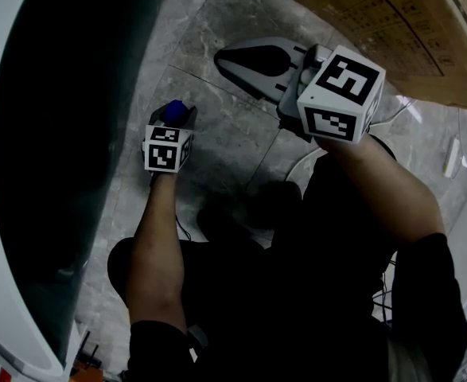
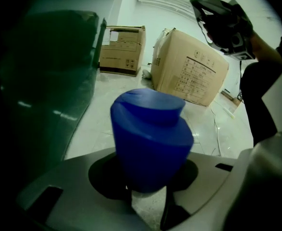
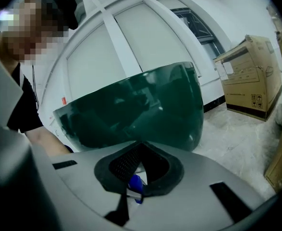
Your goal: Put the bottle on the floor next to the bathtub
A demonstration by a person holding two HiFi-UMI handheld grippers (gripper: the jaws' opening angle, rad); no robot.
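Left gripper: low, just right of the bathtub, forearm reaching down to it. Jaws pinch the bottle below its blue cap. The cap fills the middle of the left gripper view, with a grey jaw on either side.

Bottle: close beside the bathtub's dark green wall, over the grey marbled floor. Whether its base touches the tiles cannot be told, as the gripper covers it.

Right gripper: farther from the bathtub than the left one and held higher, its marker cube facing up. Jaw tips meet and nothing is held. The blue speck seen through the gap between its pads is the bottle beyond, not something gripped.

Bathtub: in the right gripper view it stands behind the closed jaws as a curved green wall, with white panelled walls beyond it.

Farther out: a large cardboard box sits on the floor well away from the bathtub, past the right gripper. A second, smaller box sits near the bathtub's far end.
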